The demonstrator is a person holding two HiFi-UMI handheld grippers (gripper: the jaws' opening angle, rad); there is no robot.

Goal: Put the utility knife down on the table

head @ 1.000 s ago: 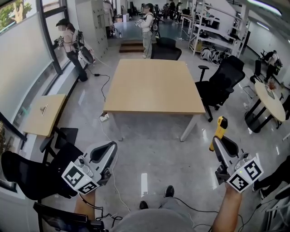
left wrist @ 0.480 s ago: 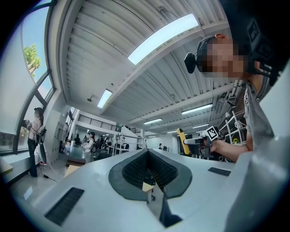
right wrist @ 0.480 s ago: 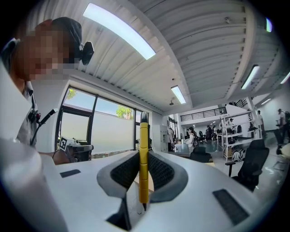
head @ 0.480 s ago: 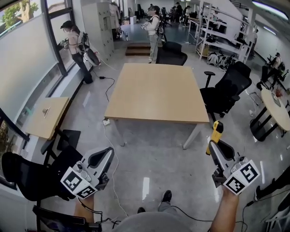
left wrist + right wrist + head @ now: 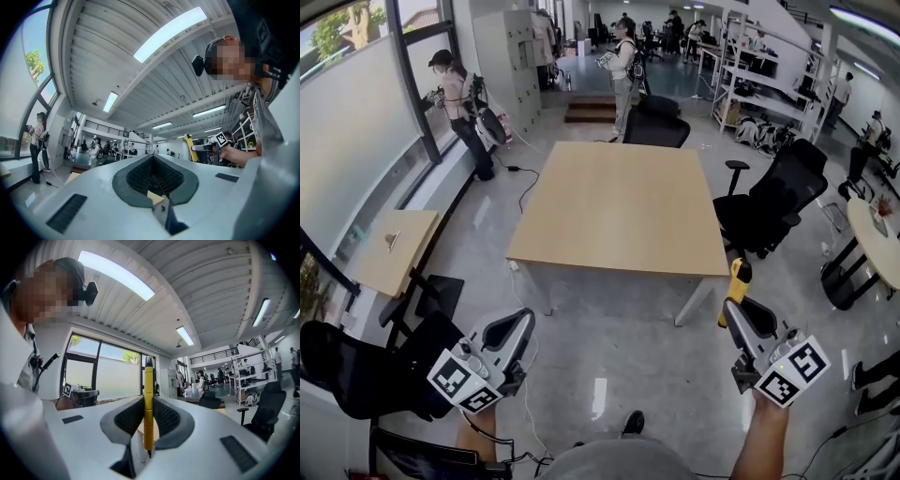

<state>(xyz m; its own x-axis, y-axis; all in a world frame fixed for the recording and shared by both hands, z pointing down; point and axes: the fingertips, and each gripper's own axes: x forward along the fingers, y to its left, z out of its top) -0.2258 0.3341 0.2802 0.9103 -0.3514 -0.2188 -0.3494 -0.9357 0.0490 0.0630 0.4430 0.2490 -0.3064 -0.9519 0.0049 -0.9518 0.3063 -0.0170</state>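
Note:
The utility knife (image 5: 735, 281) is yellow with a dark tip and stands upright in my right gripper (image 5: 738, 306), which is shut on it at the lower right of the head view. In the right gripper view the knife (image 5: 148, 404) runs up between the dark pads of the right gripper (image 5: 148, 401). My left gripper (image 5: 522, 326) is at the lower left, shut with nothing in it; its pads (image 5: 140, 176) meet at the tip. The light wooden table (image 5: 619, 202) stands ahead, its near edge a step beyond both grippers. The left gripper view shows the knife (image 5: 189, 145) off to the right.
Black office chairs stand right of the table (image 5: 773, 202), behind it (image 5: 654, 122) and at my lower left (image 5: 366, 366). A small wooden side table (image 5: 394, 239) is by the left window. A round table (image 5: 877, 234) is at the right edge. People (image 5: 623, 61) stand at the back.
Both grippers have moved forward toward the table, whose near edge now sits closer to them. The right gripper still holds the knife upright.

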